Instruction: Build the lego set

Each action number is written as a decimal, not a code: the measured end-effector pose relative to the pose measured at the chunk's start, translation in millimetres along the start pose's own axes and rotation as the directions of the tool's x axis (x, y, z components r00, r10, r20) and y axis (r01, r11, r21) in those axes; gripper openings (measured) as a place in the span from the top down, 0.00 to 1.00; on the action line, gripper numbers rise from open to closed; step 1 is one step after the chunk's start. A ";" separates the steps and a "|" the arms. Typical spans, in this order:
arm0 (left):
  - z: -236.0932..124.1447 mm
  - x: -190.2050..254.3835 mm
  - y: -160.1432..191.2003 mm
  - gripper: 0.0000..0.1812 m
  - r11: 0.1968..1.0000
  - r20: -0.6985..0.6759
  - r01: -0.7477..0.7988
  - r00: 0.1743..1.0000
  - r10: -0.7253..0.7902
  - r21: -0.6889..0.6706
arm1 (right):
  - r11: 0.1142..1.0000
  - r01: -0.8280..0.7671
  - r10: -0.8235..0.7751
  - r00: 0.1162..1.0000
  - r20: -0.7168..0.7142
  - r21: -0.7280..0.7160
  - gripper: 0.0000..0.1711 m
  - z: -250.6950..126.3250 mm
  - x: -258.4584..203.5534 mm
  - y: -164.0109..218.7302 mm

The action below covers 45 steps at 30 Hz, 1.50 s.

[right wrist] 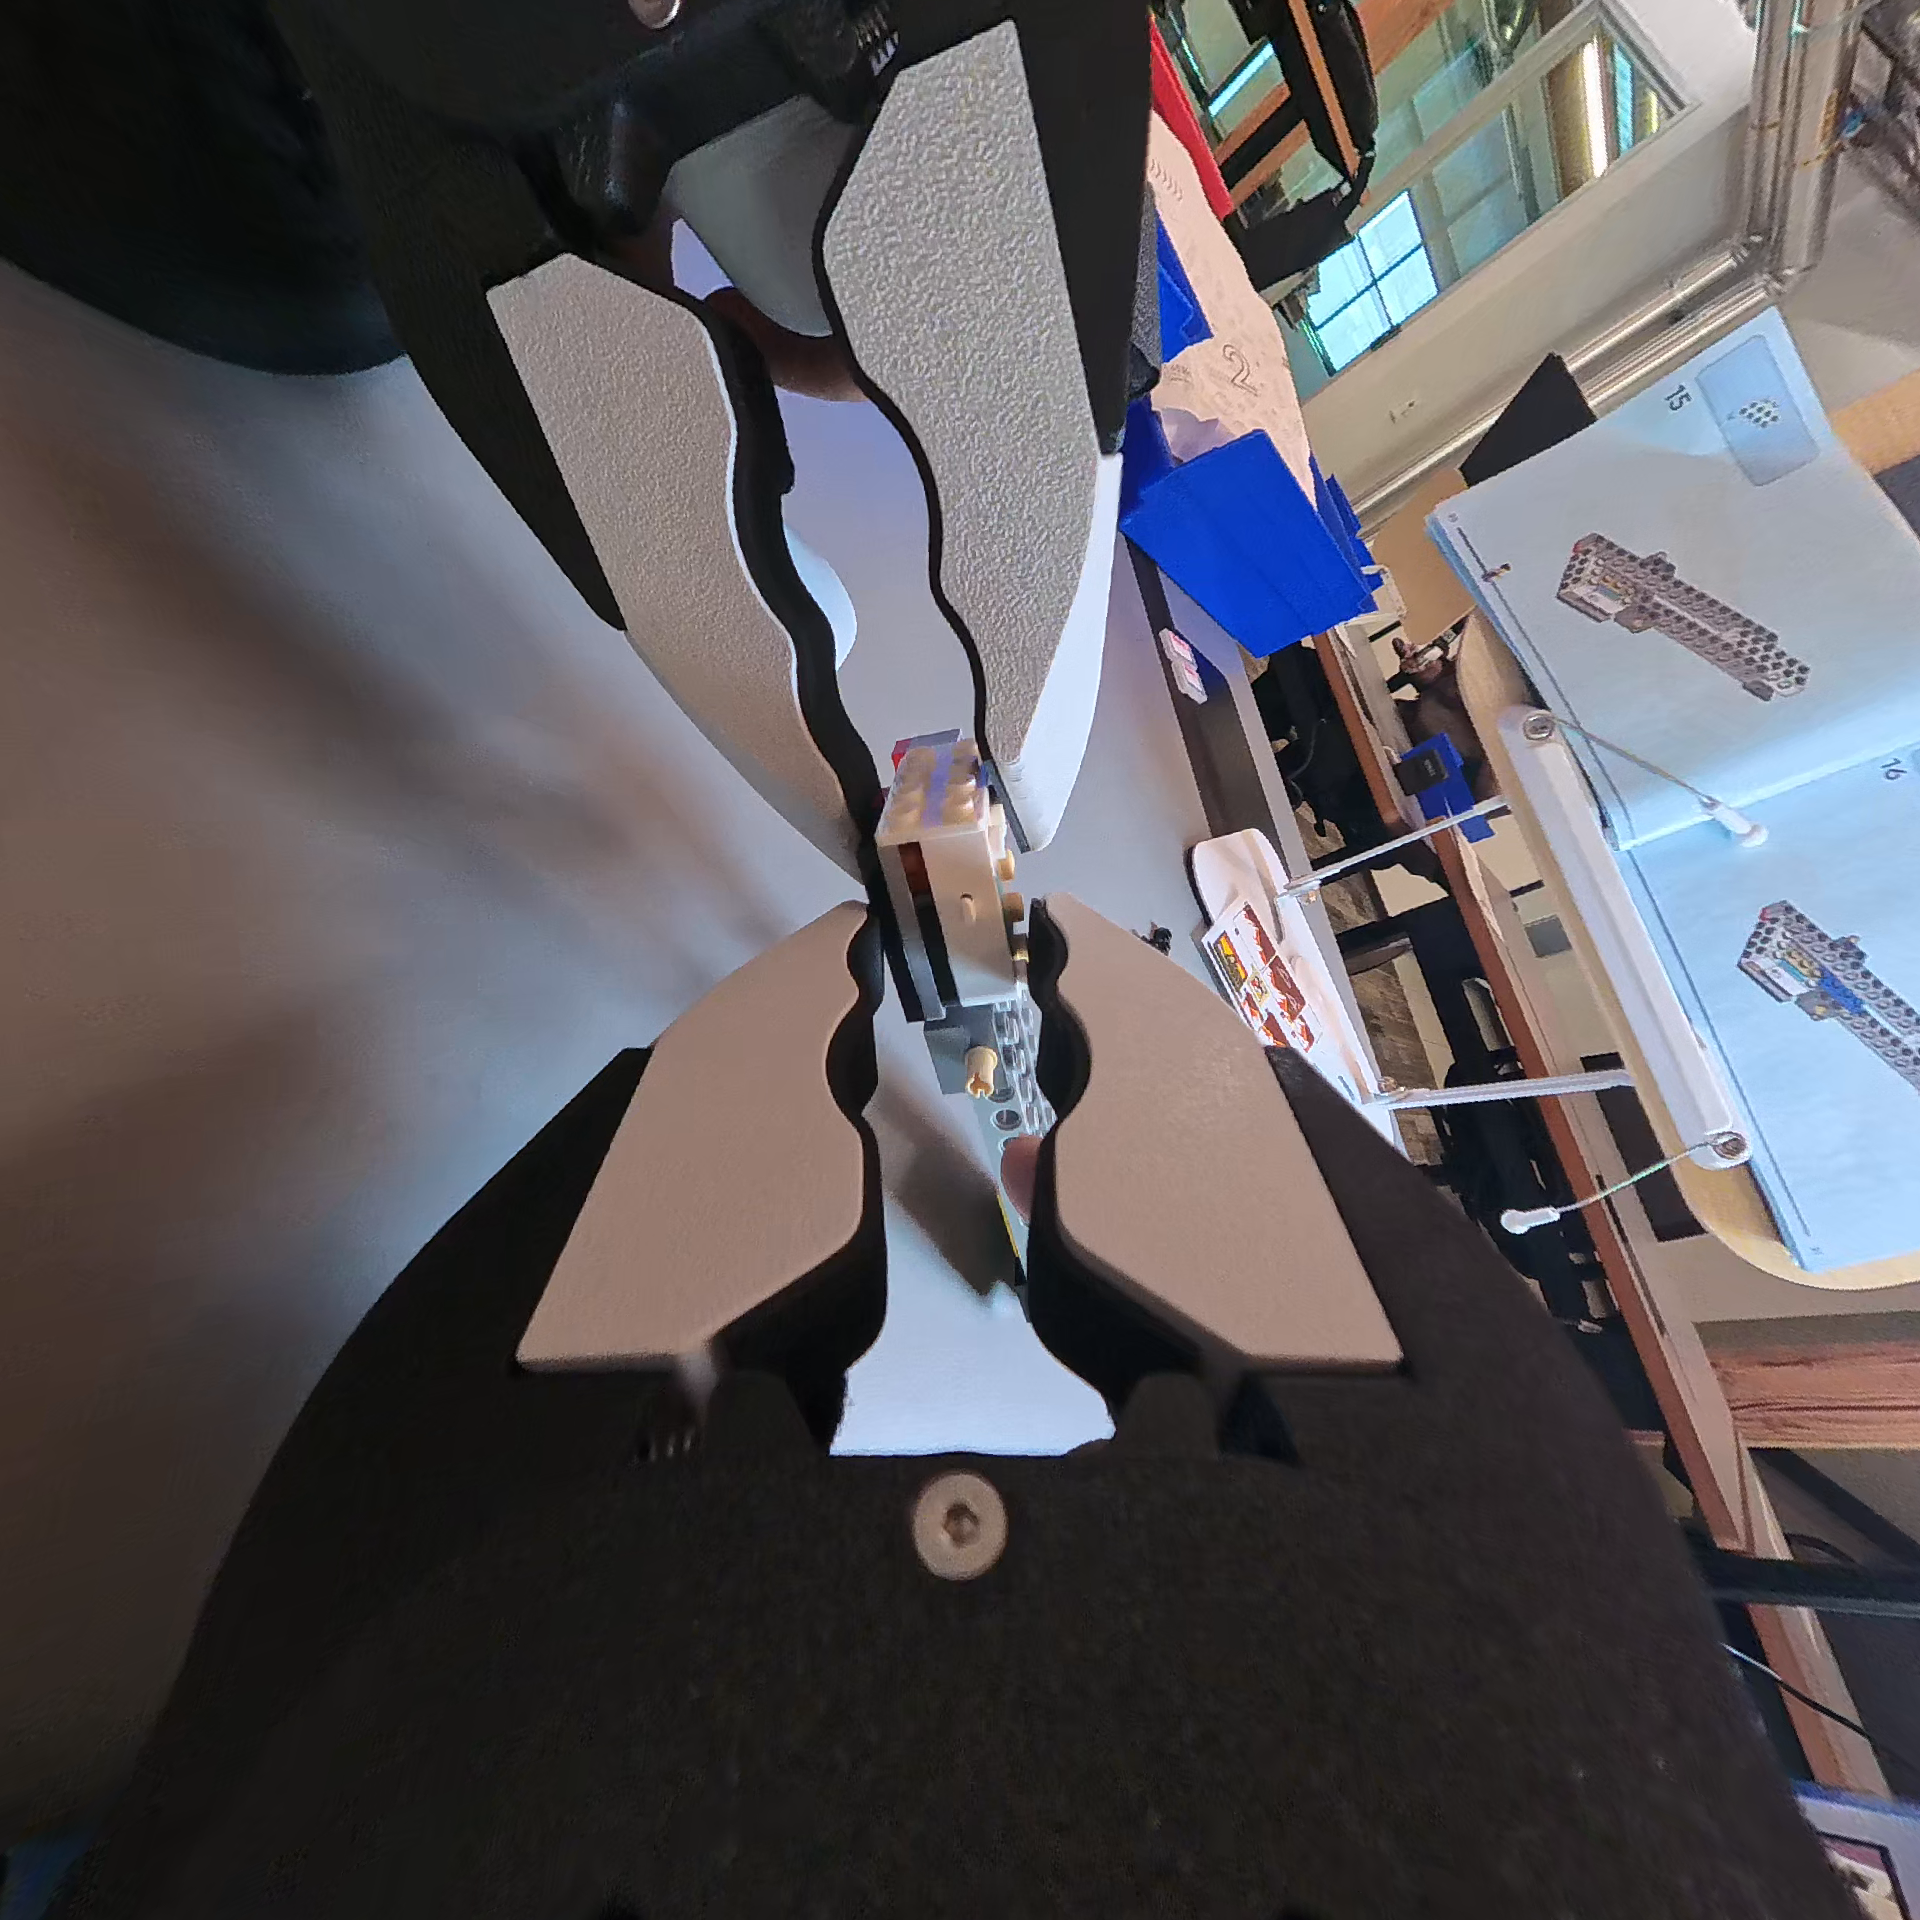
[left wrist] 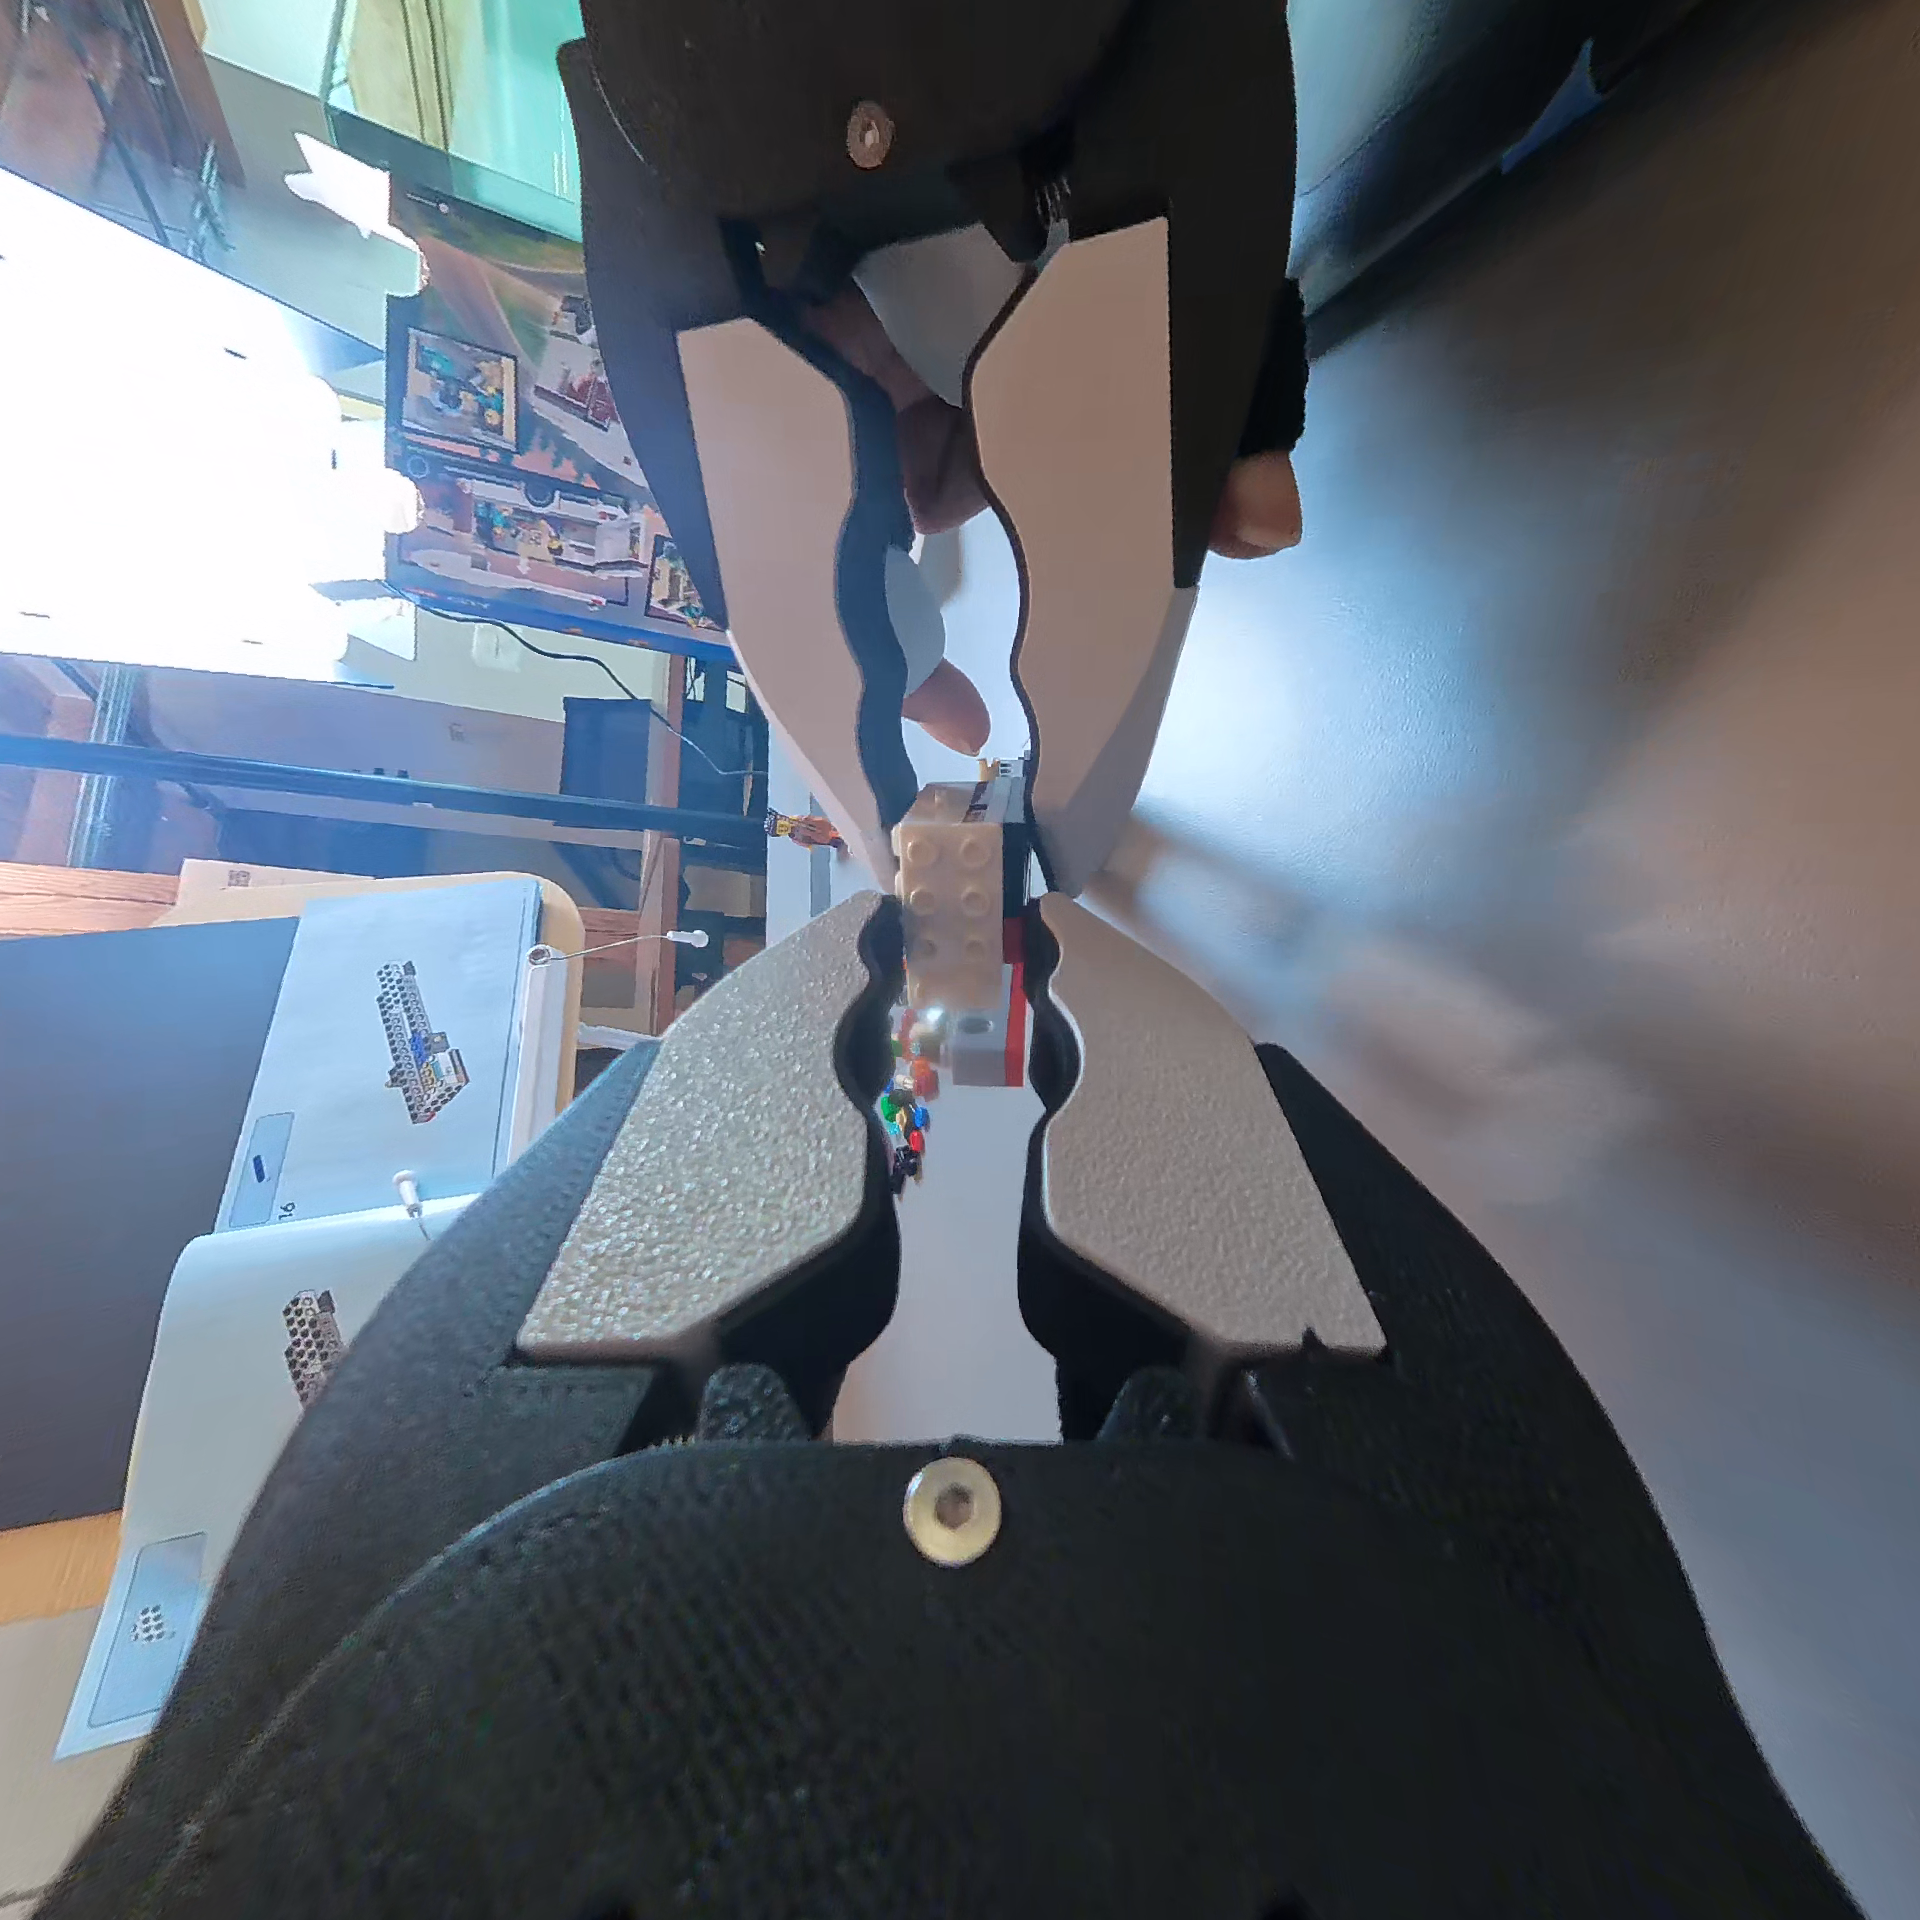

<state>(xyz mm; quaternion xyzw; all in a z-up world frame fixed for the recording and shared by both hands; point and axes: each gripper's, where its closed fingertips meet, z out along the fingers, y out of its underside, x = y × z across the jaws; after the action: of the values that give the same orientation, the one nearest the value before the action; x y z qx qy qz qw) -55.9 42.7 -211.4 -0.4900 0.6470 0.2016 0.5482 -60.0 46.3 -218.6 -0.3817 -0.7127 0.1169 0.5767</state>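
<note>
Left gripper (left wrist: 961, 914) and right gripper (right wrist: 951, 914) are both pinching the lego assembly (left wrist: 961, 914) w/ jaws clamped, tip-to-tip. Instruction booklet (right wrist: 1704, 831) is sitting open beside the assembly.

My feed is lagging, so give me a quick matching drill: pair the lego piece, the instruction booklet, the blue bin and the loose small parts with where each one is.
Things:
1. lego piece
2. instruction booklet
3. blue bin
4. loose small parts

Places:
A. open on a stand with wire clips
B. on the white table, below the lego piece in the left wrist view
C. gripped between the left gripper and right gripper
D. at the table's far edge, behind the left gripper

Pairs: 1-C, 2-A, 3-D, 4-B
</note>
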 end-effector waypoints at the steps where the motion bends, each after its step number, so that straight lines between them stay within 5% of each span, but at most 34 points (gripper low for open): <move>1: -0.1 0.0 -0.1 0.87 1.000 -0.003 0.006 1.000 -0.006 0.001 | 1.000 0.002 -0.002 1.000 0.000 0.000 0.84 0.0 0.1 -0.1; 6: 3.7 0.9 2.6 0.87 1.000 0.010 0.011 1.000 -0.011 0.018 | 1.000 0.021 -0.021 1.000 -0.009 -0.014 0.85 2.5 2.9 4.8; 11: 6.8 8.0 3.7 0.70 0.964 -0.117 0.261 0.960 -0.254 0.048 | 0.993 0.091 -0.093 0.995 -0.026 -0.072 0.85 1.4 7.5 18.3; 18: 14.6 5.6 36.1 0.63 0.792 -0.187 0.609 0.773 -0.606 -0.049 | 0.935 0.305 -0.305 0.952 0.026 -0.182 0.85 3.5 -5.1 35.9; 26: 15.0 13.8 31.6 0.61 0.587 -0.306 0.803 0.536 -0.787 -0.105 | 0.928 0.233 -0.207 0.971 0.118 -0.290 0.84 3.3 -15.3 39.3; 33: 17.5 26.2 29.5 0.63 0.684 -0.320 0.722 0.627 -0.710 -0.103 | 0.937 0.249 -0.207 0.961 0.185 -0.245 0.84 1.9 -28.5 36.2; 45: 11.1 8.6 26.5 0.76 0.663 -0.287 0.748 0.628 -0.723 -0.034 | 0.955 0.234 -0.175 0.940 0.292 -0.180 0.84 -3.4 -46.7 30.4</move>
<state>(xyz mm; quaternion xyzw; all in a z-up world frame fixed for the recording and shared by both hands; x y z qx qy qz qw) -72.2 59.6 -230.0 -0.7094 0.4684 -0.1391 0.5080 -42.4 34.4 -270.2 -0.3448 -0.8296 0.0309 0.4380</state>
